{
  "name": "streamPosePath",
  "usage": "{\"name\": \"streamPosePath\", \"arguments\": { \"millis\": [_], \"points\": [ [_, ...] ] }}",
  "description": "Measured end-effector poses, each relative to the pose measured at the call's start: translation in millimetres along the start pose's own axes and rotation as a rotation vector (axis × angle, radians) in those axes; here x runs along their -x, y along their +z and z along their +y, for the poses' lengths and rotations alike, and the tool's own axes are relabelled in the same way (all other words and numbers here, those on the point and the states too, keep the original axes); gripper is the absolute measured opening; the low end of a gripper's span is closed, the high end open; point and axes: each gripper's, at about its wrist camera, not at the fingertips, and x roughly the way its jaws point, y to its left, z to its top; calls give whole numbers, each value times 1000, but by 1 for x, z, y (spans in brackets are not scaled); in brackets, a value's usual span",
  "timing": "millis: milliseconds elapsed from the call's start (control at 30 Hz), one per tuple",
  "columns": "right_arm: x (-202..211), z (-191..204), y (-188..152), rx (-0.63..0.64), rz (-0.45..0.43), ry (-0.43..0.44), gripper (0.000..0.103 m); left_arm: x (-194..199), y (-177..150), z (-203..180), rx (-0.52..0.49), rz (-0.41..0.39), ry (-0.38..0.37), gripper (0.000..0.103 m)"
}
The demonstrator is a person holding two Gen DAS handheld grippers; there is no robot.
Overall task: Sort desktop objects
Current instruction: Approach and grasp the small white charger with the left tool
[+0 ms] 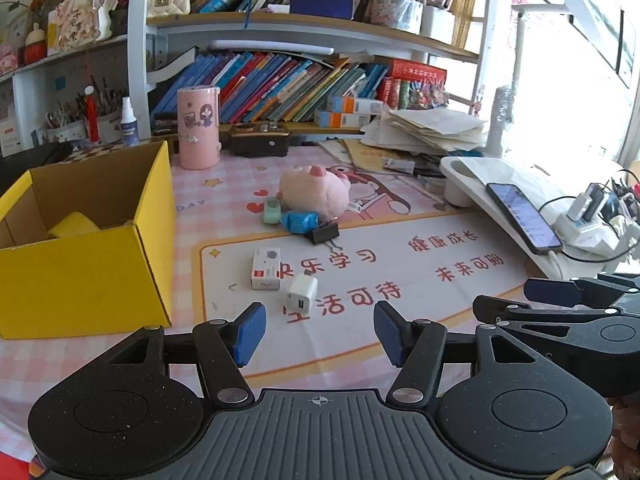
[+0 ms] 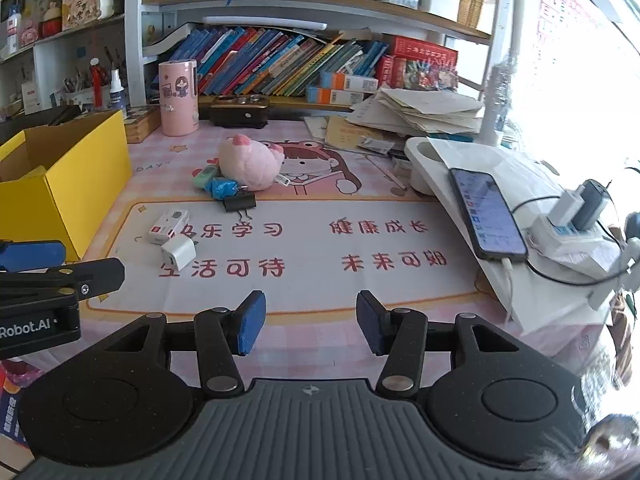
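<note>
Blue-padded left claw [image 1: 320, 330] tilts down (jaws apart) toward charger [image 1: 301, 299].

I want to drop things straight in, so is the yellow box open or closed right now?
Open. The yellow box has no lid over its top, and the left wrist view looks down onto its brown cardboard inside, where something yellow already lies.

Both views were taken low over the bench [image 1: 400, 280], angled down toward the bookshelf [image 2: 280, 64]. The white charger [image 1: 301, 298] and yellow box [image 2: 80, 184] were shared by both.
</note>
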Motion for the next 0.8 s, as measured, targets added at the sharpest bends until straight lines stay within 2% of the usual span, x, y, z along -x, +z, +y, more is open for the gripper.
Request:
{"name": "streamPosePath", "arguments": {
  "millis": [333,667,800],
  "points": [
    [-35,-25,23,12,13,46,48,-31,20,-16,18,20,76,59],
    [-71,-49,48,43,11,149,48,-65,35,-25,67,39,197,58],
    [-83,-56,56,65,9,191,48,-85,35,-20,111,74,230,53]
  ]
}}
